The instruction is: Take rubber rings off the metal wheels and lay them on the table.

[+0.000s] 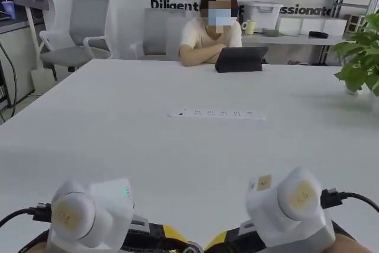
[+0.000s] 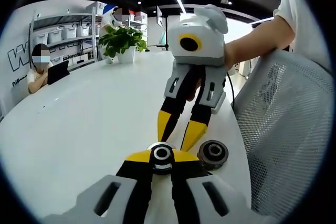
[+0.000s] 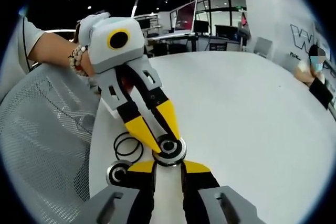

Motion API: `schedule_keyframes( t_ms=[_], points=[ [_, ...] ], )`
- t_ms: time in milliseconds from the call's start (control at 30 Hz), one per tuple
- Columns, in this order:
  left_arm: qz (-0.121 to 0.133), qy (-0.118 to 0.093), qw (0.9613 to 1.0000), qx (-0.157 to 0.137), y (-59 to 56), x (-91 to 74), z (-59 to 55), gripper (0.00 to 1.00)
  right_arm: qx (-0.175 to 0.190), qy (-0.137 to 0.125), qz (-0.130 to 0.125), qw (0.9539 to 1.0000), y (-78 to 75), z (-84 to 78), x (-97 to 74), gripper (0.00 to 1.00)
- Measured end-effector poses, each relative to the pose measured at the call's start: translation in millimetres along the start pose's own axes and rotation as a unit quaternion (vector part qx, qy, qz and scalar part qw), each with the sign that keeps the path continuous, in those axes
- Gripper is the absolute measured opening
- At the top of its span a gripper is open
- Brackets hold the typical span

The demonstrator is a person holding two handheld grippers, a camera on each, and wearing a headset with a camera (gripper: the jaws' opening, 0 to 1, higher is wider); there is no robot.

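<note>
You've got both hands low at the near table (image 3: 236, 103) edge, grippers nose to nose. Left gripper (image 2: 161, 157) pinches a metal wheel (image 3: 169, 149), right gripper (image 3: 169, 168) jaws spread beside it. Loose rubber rings (image 3: 127, 146) lie nearby.

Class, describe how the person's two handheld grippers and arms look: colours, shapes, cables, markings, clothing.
Both the left gripper and right gripper have white housings, grey linkages and black jaws ending in yellow wedge tips. A black cable trails from each. The person wears a white short sleeve and a bead bracelet.
</note>
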State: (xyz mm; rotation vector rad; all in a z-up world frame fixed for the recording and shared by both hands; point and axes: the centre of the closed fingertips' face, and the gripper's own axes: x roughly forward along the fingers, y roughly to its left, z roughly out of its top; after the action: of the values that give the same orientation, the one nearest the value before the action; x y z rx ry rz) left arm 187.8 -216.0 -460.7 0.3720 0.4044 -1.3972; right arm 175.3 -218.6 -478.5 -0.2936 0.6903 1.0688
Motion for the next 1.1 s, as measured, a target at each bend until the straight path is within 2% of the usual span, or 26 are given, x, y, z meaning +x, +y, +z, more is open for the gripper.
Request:
schedule_keyframes(
  t_ms=[133,267,367,433,600,733,900,1100],
  points=[
    [0.000,0.000,1.0000,0.000,-0.2,0.0,0.2,0.07,0.000,-0.004,0.002,1.0000,3.6,2.4,3.2,0.26],
    [0.000,0.000,1.0000,0.000,-0.1,-0.2,0.1,0.07,0.001,-0.007,-0.004,1.0000,2.2,3.8,5.1,0.26],
    [0.000,0.000,1.0000,0.000,0.0,-0.3,0.1,0.07,-0.004,-0.004,-0.010,0.9999,-1.0,2.9,3.7,0.20],
    [0.001,0.001,1.0000,0.001,0.1,-0.3,0.0,0.07,0.005,-0.006,-0.006,1.0000,-0.2,2.6,3.1,0.19],
    [0.001,0.001,1.0000,0.000,0.3,-0.3,-0.1,0.07,0.001,-0.003,-0.005,1.0000,-0.4,1.3,1.6,0.17],
    [0.001,0.001,1.0000,-0.001,0.3,-0.3,-0.1,0.07,-0.022,0.010,-0.007,0.9997,-1.7,-2.7,0.7,0.11],
    [0.002,0.001,1.0000,-0.001,0.1,-0.1,0.1,0.07,-0.026,0.008,-0.006,0.9996,-1.8,-2.6,-0.2,0.09],
    [0.005,0.000,1.0000,-0.004,0.6,-0.1,0.1,0.07,-0.037,0.013,-0.015,0.9991,-5.2,-3.9,-1.2,0.01]
  ],
)
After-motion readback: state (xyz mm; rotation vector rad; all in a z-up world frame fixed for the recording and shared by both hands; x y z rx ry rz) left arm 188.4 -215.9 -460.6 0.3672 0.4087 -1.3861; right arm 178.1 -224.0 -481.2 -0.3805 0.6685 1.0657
